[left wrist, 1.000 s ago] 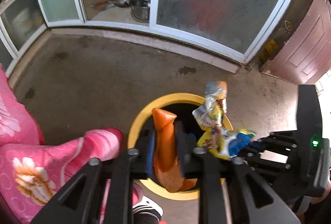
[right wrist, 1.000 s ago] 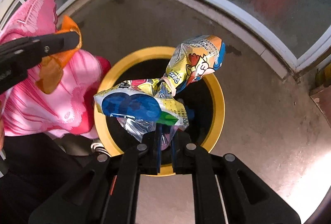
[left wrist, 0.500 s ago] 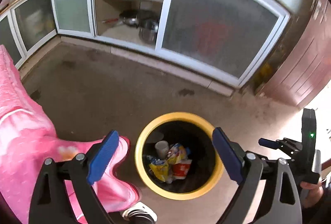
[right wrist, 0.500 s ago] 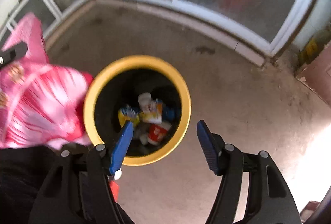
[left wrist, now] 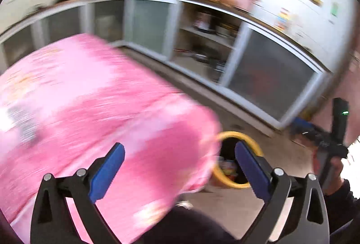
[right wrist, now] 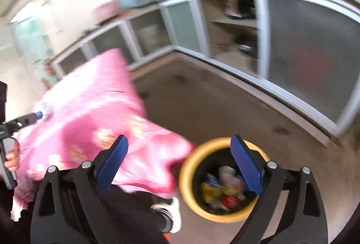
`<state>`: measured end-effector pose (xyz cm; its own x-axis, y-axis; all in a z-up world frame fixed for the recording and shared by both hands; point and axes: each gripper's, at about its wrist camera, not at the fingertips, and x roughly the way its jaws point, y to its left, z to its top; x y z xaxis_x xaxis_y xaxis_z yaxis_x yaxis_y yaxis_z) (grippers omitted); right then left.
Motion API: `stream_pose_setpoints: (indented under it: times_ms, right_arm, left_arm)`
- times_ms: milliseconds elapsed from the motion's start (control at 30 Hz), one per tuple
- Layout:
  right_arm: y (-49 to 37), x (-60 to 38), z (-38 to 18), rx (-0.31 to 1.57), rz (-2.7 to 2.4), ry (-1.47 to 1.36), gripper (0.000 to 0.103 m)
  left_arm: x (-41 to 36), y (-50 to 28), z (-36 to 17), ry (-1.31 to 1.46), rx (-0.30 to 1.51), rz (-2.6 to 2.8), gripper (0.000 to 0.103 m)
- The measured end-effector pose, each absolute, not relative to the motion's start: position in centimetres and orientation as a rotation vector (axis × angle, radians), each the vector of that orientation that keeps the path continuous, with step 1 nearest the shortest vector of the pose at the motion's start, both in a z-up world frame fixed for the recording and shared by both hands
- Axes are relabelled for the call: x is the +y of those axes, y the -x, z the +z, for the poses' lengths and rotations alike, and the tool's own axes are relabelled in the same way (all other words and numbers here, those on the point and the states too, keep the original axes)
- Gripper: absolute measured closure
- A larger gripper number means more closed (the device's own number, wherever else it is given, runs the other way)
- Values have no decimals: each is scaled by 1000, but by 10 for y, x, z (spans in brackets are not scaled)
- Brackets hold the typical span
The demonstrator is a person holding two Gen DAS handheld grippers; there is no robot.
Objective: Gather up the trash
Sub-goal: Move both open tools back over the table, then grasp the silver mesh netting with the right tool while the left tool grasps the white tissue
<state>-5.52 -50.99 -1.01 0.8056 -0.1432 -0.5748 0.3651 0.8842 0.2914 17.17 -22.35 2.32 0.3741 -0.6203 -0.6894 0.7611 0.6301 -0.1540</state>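
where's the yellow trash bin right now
The yellow-rimmed trash bin stands on the floor at the lower right of the right wrist view, beside the pink cloth, with wrappers inside.

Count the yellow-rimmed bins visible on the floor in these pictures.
1. The yellow-rimmed bin stands on the floor beside the pink cloth, with trash inside; both views show this same bin.
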Motion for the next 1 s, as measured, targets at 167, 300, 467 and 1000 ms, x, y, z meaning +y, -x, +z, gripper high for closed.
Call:
stream_pose_setpoints:
  times_ms: [167,300,467,1000]
  right_arm:
    - [-42,-431,21,573,-29,-262,14]
    - [-107,-368,31,585,104,-156,14]
    - [-171,-306,29,633,234,-104,14]
    - [-267,-222,22,717,334,-60,14]
  left_arm:
    - [-105,-212,42,-94,753,-601,8]
    - [-32,-245,47,-26,735,-442,8]
    - [14,-278,45,29,729,-323,8]
    - [12,-382,35,84,766,-291,8]
